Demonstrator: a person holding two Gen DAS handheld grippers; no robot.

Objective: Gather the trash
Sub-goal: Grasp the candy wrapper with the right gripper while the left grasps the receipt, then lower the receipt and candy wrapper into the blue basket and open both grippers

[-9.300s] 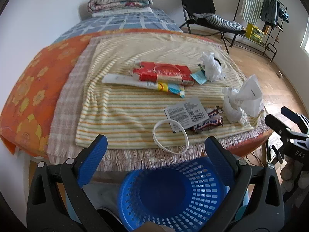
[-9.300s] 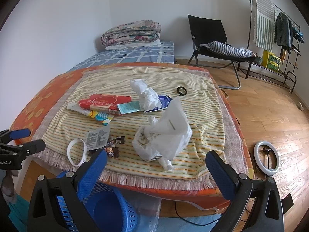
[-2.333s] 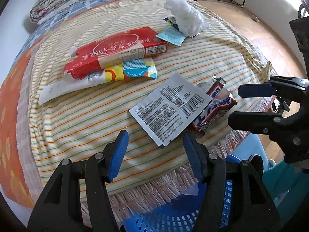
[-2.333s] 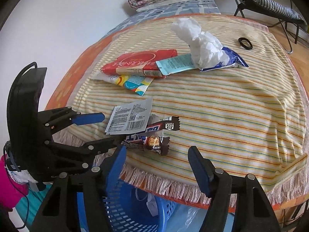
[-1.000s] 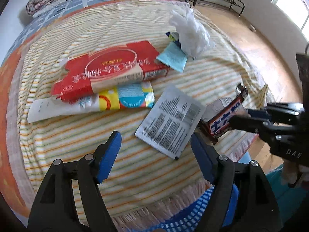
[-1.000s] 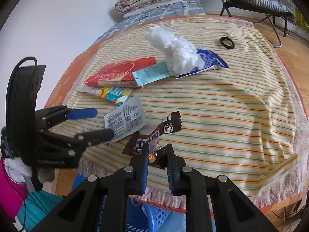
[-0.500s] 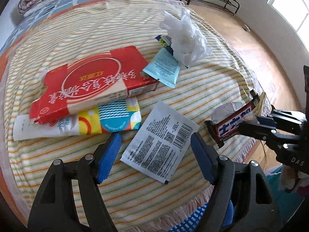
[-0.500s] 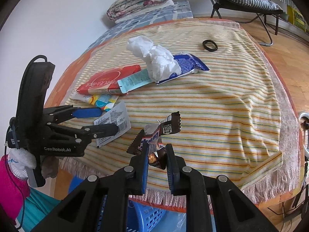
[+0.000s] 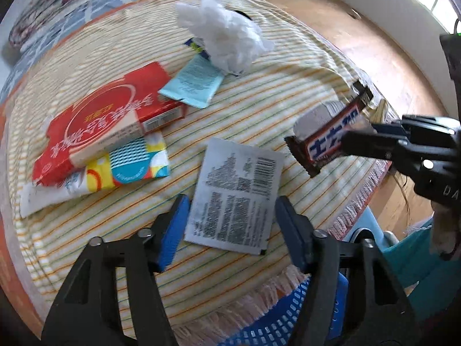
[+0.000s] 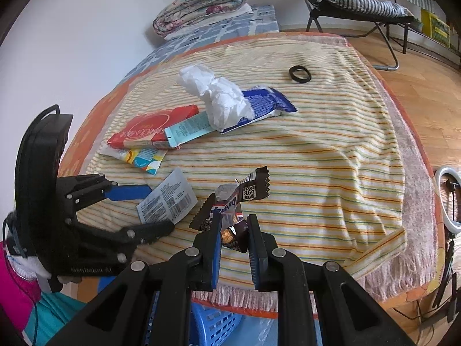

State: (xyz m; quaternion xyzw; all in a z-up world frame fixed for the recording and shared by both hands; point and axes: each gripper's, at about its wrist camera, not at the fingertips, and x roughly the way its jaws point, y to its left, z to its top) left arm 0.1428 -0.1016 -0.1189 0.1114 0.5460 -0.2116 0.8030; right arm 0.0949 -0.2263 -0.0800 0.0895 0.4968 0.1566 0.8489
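The grey printed sachet (image 9: 234, 193) lies between the closing left gripper's (image 9: 230, 225) still-apart fingers, while the right gripper (image 10: 234, 238) pinches the chocolate-bar wrapper (image 10: 234, 199).

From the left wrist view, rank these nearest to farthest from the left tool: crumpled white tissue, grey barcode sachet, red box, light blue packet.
1. Grey barcode sachet, lying between the fingers of the open left tool.
2. Red box, ahead to the left.
3. Light blue packet, beyond the box's right end.
4. Crumpled white tissue, farthest, top centre.
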